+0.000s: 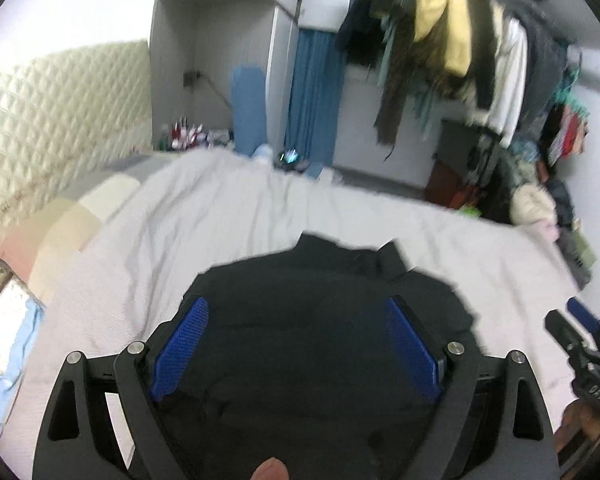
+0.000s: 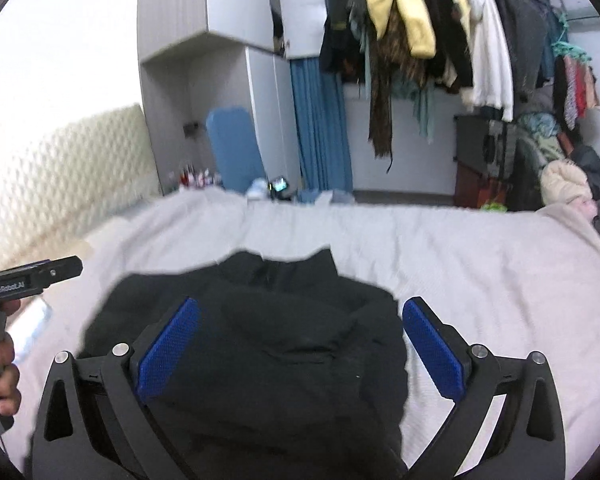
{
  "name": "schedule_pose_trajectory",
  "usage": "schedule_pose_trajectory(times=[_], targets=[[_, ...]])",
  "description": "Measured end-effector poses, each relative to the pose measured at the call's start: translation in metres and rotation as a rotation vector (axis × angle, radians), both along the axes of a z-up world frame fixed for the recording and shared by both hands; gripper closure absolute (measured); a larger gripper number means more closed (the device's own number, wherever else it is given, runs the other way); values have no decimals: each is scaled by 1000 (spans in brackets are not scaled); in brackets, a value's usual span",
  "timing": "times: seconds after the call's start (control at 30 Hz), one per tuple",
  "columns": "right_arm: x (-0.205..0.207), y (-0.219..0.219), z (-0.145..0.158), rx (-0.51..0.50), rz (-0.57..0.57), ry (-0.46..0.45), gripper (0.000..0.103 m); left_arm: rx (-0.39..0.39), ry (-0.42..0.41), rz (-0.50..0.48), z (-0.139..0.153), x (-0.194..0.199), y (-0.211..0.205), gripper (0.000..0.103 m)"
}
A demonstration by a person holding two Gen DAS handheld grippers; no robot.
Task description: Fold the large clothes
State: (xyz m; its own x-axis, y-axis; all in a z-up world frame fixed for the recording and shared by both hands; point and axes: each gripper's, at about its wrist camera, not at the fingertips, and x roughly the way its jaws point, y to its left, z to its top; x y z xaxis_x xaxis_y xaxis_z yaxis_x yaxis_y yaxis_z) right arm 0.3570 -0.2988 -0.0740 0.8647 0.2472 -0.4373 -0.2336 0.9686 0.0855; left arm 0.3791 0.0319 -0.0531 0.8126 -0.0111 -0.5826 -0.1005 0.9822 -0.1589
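Note:
A black garment point(image 1: 320, 320) lies bunched on the pale grey bedspread point(image 1: 220, 216), its collar toward the far side. It also shows in the right wrist view point(image 2: 268, 340). My left gripper point(image 1: 296, 312) is open, its blue pads wide apart above the garment and holding nothing. My right gripper point(image 2: 300, 312) is open too, above the garment's right part, with its right pad over the bedspread point(image 2: 480, 272). The right gripper shows at the right edge of the left wrist view point(image 1: 580, 332). The left gripper shows at the left edge of the right wrist view point(image 2: 32, 280).
A quilted cream headboard point(image 1: 40, 112) stands to the left. A rack of hanging clothes point(image 2: 440, 32) and a heap of clothes point(image 2: 560, 172) are at the far right. A blue curtain point(image 2: 320, 128), grey wardrobe point(image 2: 200, 80) and cluttered bedside items point(image 2: 268, 188) lie beyond the bed.

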Motion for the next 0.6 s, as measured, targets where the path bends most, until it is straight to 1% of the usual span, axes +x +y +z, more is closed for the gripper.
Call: schedule_pose_trajectory(times=[0.07, 0.1, 0.13, 0.2, 0.27, 0.33, 0.43, 0.6], targets=[[-26, -4, 24, 7, 0, -29, 0, -19, -33, -8, 24, -25, 0, 13], [-34, -4, 32, 10, 1, -39, 0, -28, -54, -13, 38, -43, -1, 13], [-51, -6, 42, 15, 5, -51, 0, -36, -67, -19, 46, -56, -1, 12], [-71, -8, 51, 25, 15, -56, 0, -49, -79, -30, 55, -80, -2, 12], [-95, -8, 56, 24, 23, -48, 0, -40, -76, -41, 59, -103, -6, 12], [-110, -10, 54, 27, 31, -35, 0, -31, -73, -59, 56, -127, -10, 12], [-132, -15, 42, 53, 40, 3, 0, -39, -49, -78, 43, -153, -12, 12], [-164, -26, 11, 79, 42, 81, 0, -90, -4, -112, 10, -188, -8, 12]])
